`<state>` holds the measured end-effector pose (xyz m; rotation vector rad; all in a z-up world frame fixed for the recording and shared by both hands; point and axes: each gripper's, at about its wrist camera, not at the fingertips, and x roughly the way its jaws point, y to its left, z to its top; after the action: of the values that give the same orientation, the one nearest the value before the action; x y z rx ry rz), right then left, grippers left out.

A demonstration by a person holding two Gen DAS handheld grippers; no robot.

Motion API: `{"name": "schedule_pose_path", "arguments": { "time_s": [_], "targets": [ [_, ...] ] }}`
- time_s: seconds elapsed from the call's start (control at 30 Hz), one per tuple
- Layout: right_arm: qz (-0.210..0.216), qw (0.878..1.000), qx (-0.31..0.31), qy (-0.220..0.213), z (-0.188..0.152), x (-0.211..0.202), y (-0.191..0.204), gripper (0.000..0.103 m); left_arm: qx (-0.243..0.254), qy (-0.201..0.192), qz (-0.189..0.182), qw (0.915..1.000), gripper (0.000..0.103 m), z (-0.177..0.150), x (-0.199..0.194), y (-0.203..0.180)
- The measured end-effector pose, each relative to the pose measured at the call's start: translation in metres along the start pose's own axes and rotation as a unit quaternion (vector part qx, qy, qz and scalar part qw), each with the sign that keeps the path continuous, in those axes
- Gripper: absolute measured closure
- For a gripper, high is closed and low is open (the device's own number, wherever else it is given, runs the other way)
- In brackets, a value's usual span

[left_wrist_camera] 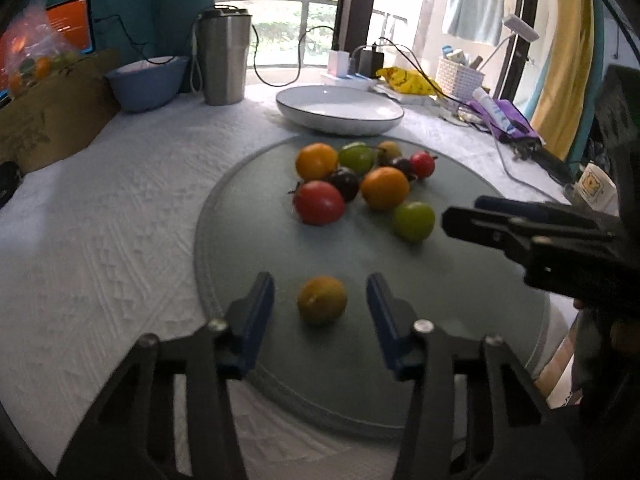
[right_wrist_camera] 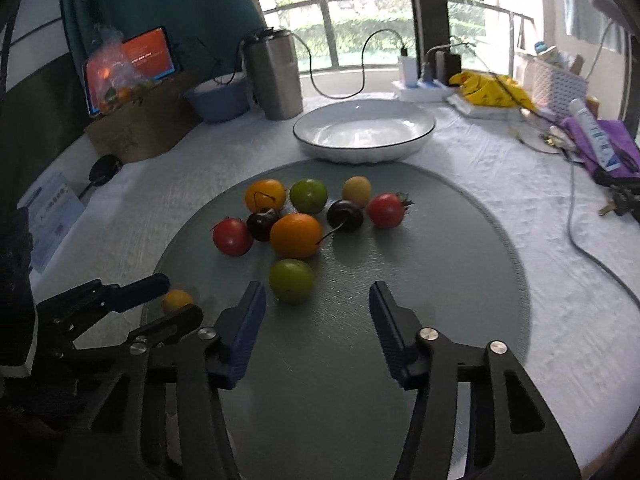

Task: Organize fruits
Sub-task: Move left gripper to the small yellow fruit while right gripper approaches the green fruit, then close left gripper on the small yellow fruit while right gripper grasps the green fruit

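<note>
We see the left tongs (left_wrist_camera: pixel 320 300) partly open around 1 small orange fruit (left_wrist_camera: pixel 322 300) on the round grey mat (left_wrist_camera: pixel 460 300), pads apart from it. The right tongs (right_wrist_camera: pixel 318 308) are partly open and empty, just behind a green fruit (right_wrist_camera: pixel 291 280). The fruit cluster (right_wrist_camera: pixel 296 236) lies near the white plate (right_wrist_camera: pixel 364 152) on the counter (left_wrist_camera: pixel 120 220).

screen (right_wrist_camera: pixel 150 54), table's far left corner: orange w/ pale text lines, too blurred to read
leaflet (right_wrist_camera: pixel 54 216), table's left edge: print illegible
tube (right_wrist_camera: pixel 596 136), right edge: label unreadable
</note>
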<state>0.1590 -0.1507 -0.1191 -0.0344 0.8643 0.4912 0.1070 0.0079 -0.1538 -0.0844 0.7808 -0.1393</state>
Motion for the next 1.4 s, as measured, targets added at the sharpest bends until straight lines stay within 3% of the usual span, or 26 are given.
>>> {"name": "schedule_pose_path", "arguments": {
  "time_s": [0.33,0.5,1.0,1.4],
  "targets": [
    [0.022,0.999,-0.012,0.039,0.004,0.030,0.010,0.056,0.006,-0.004,-0.010,0.9999,0.069,0.000,0.001,0.003],
    [0.018,0.999,-0.030,0.038,0.008,0.037,0.016,0.073,0.005,-0.004,-0.015,0.9999,0.074,0.001,0.001,0.003],
    [0.025,0.999,-0.027,0.011,0.018,0.017,0.005,0.073,0.002,-0.017,-0.004,0.9998,0.077,0.018,-0.006,0.004],
    [0.025,0.999,-0.017,-0.023,0.046,0.008,-0.019,0.073,-0.003,-0.045,0.004,0.9990,0.077,0.063,-0.002,0.000]
  ]
}}
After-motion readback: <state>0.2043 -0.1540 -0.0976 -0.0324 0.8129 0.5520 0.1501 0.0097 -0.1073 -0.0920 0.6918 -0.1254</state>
